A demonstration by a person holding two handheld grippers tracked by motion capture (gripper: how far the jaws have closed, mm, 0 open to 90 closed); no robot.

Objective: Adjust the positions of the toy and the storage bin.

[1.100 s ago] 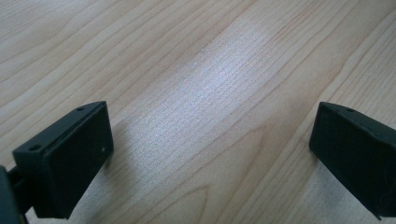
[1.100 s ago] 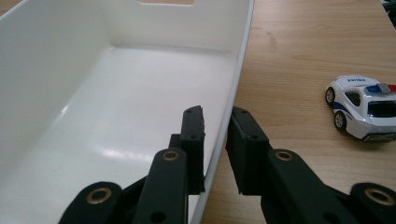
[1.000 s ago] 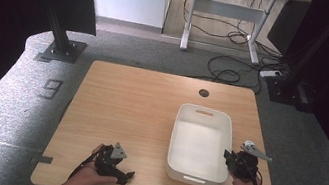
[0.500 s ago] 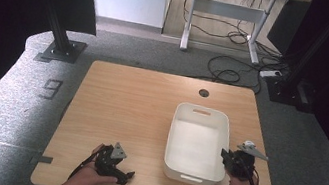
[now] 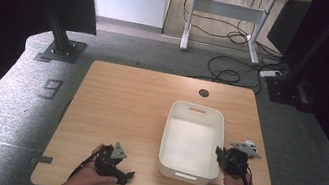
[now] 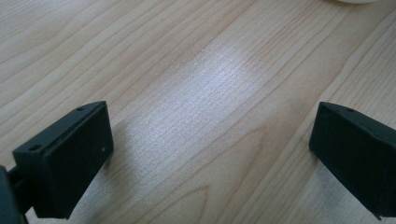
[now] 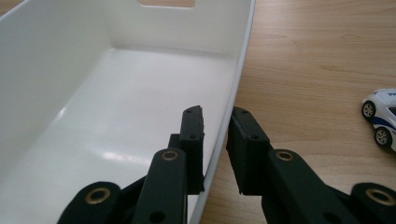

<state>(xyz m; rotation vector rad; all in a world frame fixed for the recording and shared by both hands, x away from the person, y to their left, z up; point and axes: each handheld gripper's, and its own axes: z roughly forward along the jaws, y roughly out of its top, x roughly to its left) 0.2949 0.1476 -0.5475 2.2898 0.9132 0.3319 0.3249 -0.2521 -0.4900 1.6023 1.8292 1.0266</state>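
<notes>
A white rectangular tub [image 5: 192,140] with handle cut-outs stands on the right half of the wooden table [image 5: 126,96]. My right gripper [image 5: 219,155] is at the tub's right wall, near its front corner. In the right gripper view its jaws [image 7: 217,116] stand one inside and one outside the tub's wall [image 7: 233,93], shut on the rim. The tub [image 7: 116,107] holds nothing. My left gripper [image 5: 120,167] rests low at the table's front left, held by a hand. Its jaws [image 6: 210,140] stand wide open over bare wood.
A small white toy car [image 7: 383,119] with blue markings sits on the wood just right of the tub. A round cable hole [image 5: 204,93] lies near the table's far edge. A white desk [image 5: 226,11] and floor cables [image 5: 229,73] are beyond the table.
The tub has slid a little to the left, and the right gripper has gone with it, still on the wall. The left gripper has stayed where it was.
</notes>
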